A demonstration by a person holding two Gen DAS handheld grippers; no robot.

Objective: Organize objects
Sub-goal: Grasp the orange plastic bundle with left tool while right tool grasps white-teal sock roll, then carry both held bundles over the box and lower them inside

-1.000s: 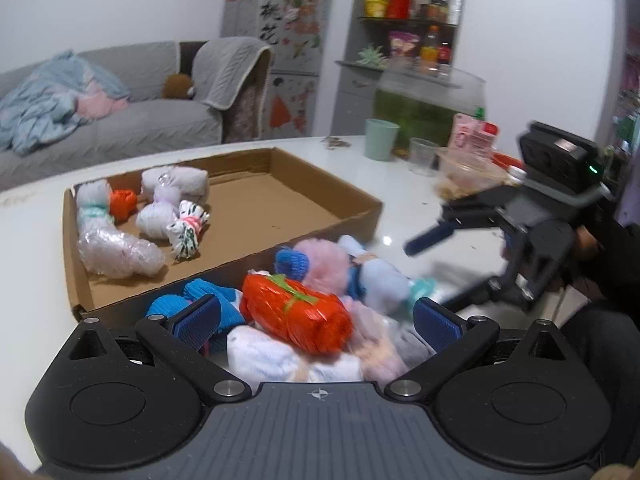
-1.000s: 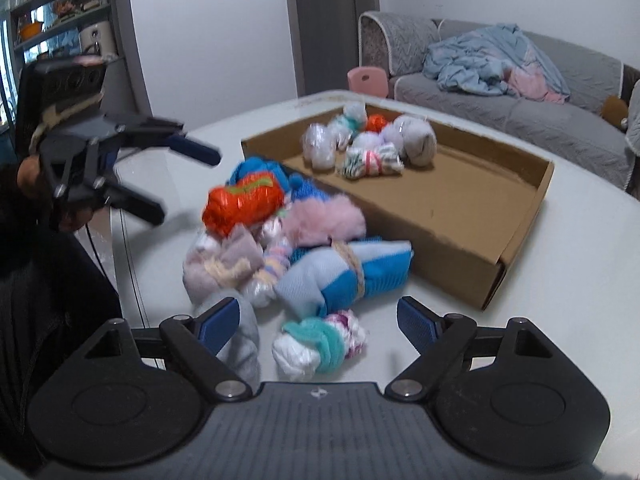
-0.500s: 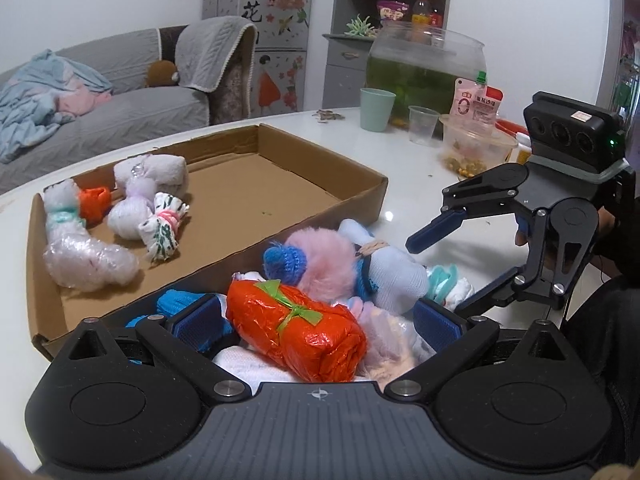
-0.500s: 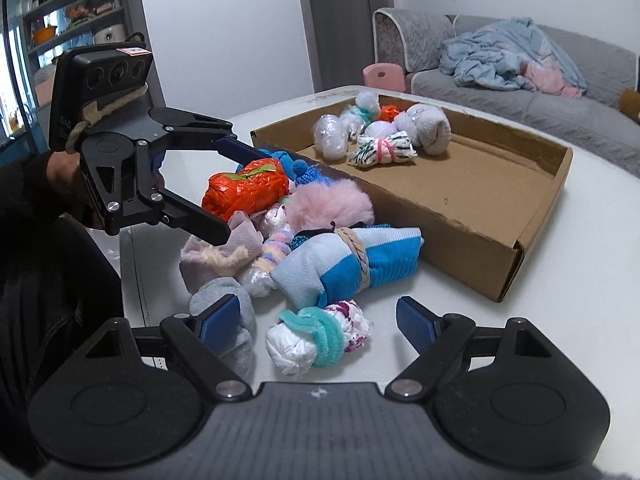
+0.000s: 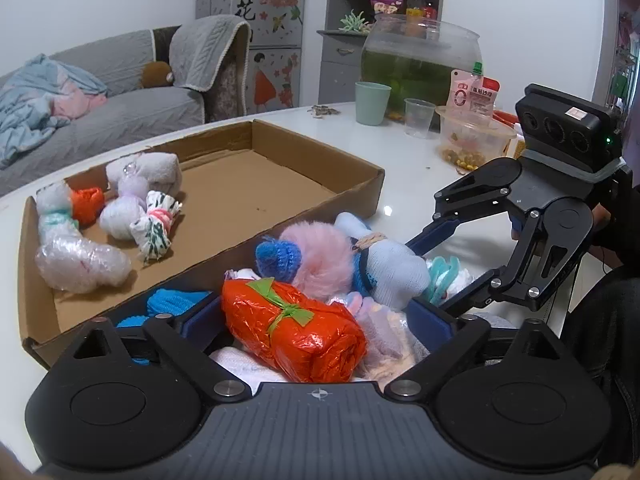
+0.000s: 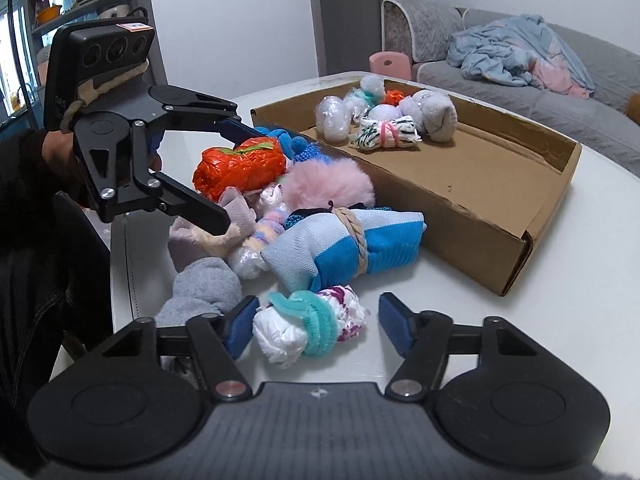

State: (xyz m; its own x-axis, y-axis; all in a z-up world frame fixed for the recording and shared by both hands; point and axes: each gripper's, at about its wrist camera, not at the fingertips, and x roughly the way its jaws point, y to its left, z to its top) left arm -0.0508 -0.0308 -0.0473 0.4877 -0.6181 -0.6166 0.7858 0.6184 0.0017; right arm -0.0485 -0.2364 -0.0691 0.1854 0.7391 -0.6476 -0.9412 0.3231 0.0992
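Observation:
A pile of rolled bundles lies on the white table beside a cardboard box (image 5: 280,184) that holds several more bundles (image 5: 140,208). My left gripper (image 5: 316,316) is open, its fingers on either side of an orange foil bundle with a green tie (image 5: 292,328); it also shows in the right wrist view (image 6: 236,164). My right gripper (image 6: 316,326) is open around a white bundle with a teal band (image 6: 308,330). The left gripper (image 6: 230,172) shows in the right wrist view and the right gripper (image 5: 436,268) in the left wrist view.
The pile also has a pink fluffy ball (image 6: 332,184), a light blue sock roll (image 6: 344,248) and a grey sock (image 6: 204,292). A fish bowl (image 5: 420,60), cups (image 5: 372,102) and a snack bowl (image 5: 472,140) stand at the table's far side. A sofa (image 5: 100,92) is behind.
Both grippers have moved forward into the pile. The left now straddles the orange bundle; the right now straddles the white and teal bundle. Both stay open.

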